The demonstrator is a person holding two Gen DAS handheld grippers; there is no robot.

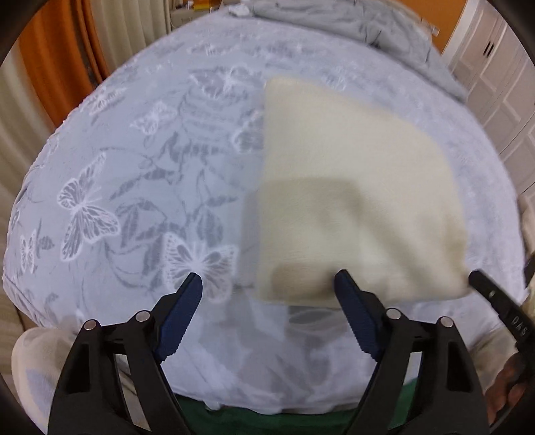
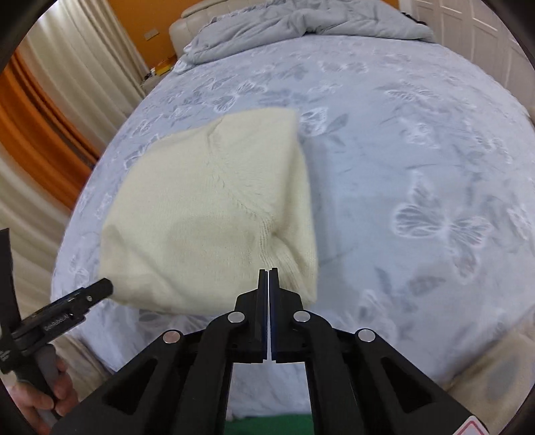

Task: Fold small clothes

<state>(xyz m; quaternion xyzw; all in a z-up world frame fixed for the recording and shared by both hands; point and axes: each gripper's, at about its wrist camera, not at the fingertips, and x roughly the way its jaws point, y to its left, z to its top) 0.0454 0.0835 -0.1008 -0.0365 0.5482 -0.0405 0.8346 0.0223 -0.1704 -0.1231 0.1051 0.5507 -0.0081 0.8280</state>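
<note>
A cream knitted garment (image 1: pixel 351 187) lies folded into a rough square on the bed, with its near edge lifted; it also shows in the right wrist view (image 2: pixel 207 217). My left gripper (image 1: pixel 269 284) is open, its blue fingers on either side of the garment's near left corner, not gripping it. My right gripper (image 2: pixel 268 272) is shut on the garment's ribbed near right corner. The right gripper shows at the right edge of the left wrist view (image 1: pixel 491 294), and the left gripper at the left of the right wrist view (image 2: pixel 97 289).
The bed is covered by a pale blue sheet with white butterflies (image 1: pixel 133 187). A rumpled grey duvet (image 2: pixel 301 23) lies at the far end. Orange and cream curtains (image 2: pixel 40 134) hang to the left, white wardrobe doors (image 1: pixel 501 83) to the right.
</note>
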